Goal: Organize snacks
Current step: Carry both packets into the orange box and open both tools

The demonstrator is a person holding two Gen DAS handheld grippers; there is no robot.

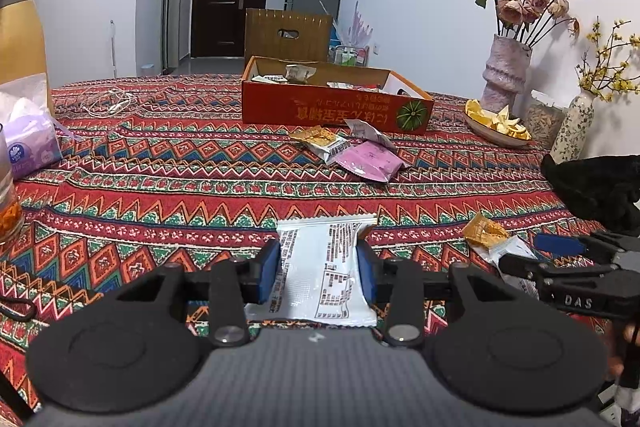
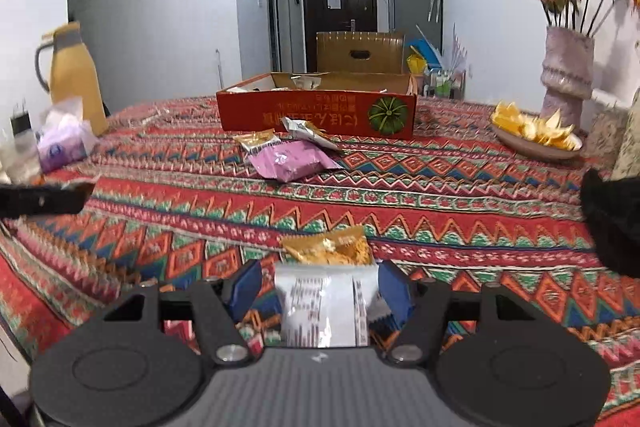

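My left gripper (image 1: 319, 269) is shut on a white snack packet (image 1: 320, 267) with printed text, low over the patterned tablecloth. My right gripper (image 2: 320, 287) straddles a gold-and-white snack packet (image 2: 326, 279) lying on the cloth; its blue pads (image 2: 394, 289) stand a little apart from the packet's sides. That gripper also shows at the right of the left wrist view (image 1: 560, 251), with the gold packet (image 1: 486, 233). A pink packet (image 1: 370, 159) and two smaller packets (image 1: 320, 141) lie before the orange cardboard box (image 1: 320, 109), which holds several snacks.
A dish of orange peels (image 1: 494, 135), a pink vase with dried roses (image 1: 504, 73) and a spotted vase (image 1: 570, 127) stand at the right. A tissue pack (image 1: 28, 139) and yellow jug (image 1: 20, 39) stand at the left. A black cloth (image 1: 600, 187) lies at the right edge.
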